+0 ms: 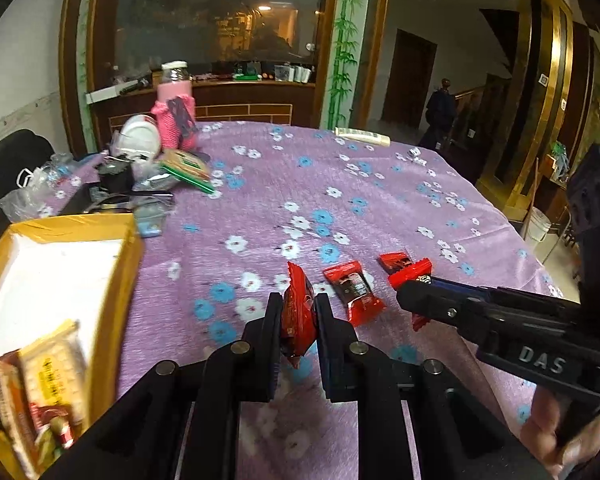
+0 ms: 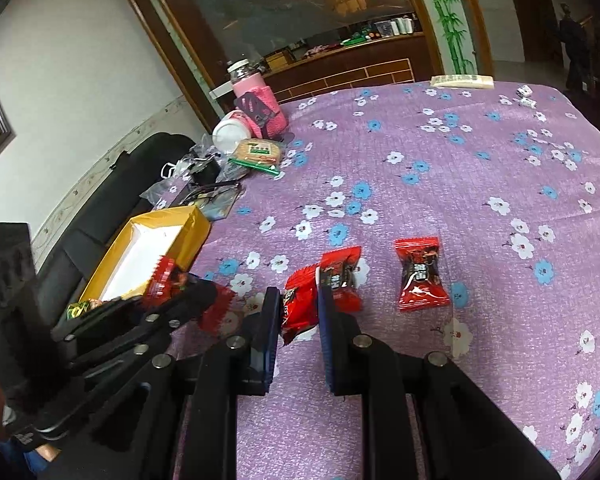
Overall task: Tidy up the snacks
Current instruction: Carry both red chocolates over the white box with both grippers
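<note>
The left tongs (image 1: 298,312) are clenched on a red snack packet (image 1: 298,316), lifted above the purple floral table (image 1: 380,200). The right tongs (image 2: 300,308) clench another red packet (image 2: 300,312). Left of both sits the open yellow box (image 1: 116,280). Two loose packets (image 2: 420,276) lie just ahead; beyond them, bare cloth reaches the far edge.

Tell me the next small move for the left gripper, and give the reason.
Probably carry it over to the yellow box and let go there. The left gripper is shut on a red snack packet clear of the tablecloth, and the box already holds other snacks.
</note>
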`<state>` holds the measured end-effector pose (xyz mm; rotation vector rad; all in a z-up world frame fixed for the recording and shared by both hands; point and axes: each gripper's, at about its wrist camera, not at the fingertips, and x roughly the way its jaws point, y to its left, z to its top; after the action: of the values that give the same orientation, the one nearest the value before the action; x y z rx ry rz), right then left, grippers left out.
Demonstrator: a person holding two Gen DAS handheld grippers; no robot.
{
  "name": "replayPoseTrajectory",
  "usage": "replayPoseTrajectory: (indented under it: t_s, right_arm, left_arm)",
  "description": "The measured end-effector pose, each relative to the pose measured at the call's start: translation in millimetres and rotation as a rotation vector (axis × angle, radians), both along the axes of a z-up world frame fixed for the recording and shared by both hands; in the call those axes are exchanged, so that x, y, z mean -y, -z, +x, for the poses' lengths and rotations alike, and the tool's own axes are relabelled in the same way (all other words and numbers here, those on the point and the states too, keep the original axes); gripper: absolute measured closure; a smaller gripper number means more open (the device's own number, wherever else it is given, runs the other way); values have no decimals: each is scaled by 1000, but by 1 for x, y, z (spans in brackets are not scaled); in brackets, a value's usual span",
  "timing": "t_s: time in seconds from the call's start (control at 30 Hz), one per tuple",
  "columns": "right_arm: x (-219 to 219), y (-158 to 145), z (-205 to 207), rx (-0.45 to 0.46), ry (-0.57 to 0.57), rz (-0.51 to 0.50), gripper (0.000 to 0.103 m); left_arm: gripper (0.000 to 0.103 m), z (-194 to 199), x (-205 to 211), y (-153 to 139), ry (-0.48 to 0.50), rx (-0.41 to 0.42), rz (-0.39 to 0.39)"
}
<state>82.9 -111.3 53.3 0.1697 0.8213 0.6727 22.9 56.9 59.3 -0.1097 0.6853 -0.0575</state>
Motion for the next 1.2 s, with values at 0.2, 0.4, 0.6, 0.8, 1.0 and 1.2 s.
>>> replayPoseTrajectory:
  t_s: [0.2, 0.4, 0.6, 0.8, 1.0, 1.2]
  right_arm:
    - [-4, 2, 1, 13, -4, -24, 85]
    - [-16, 1, -4, -13, -6, -27, 85]
    - [-57, -7, -27, -24, -91, -12, 85]
    - [-110, -14, -53, -35, -193, 15, 85]
    - [-159, -19, -73, -31, -285, 11, 85]
    - [-191, -17, -92, -11, -340, -13, 85]
  left_arm:
    - [88, -25, -34, -7, -86, 21, 24]
    - [88, -45, -71, -10, -166, 39, 24]
    - [88, -62, -99, -9, -223, 54, 27]
    - [88, -75, -121, -3, -276, 57, 36]
    - [87, -89, -142, 4, -332, 64, 61]
    - [87, -98, -161, 13, -372, 58, 64]
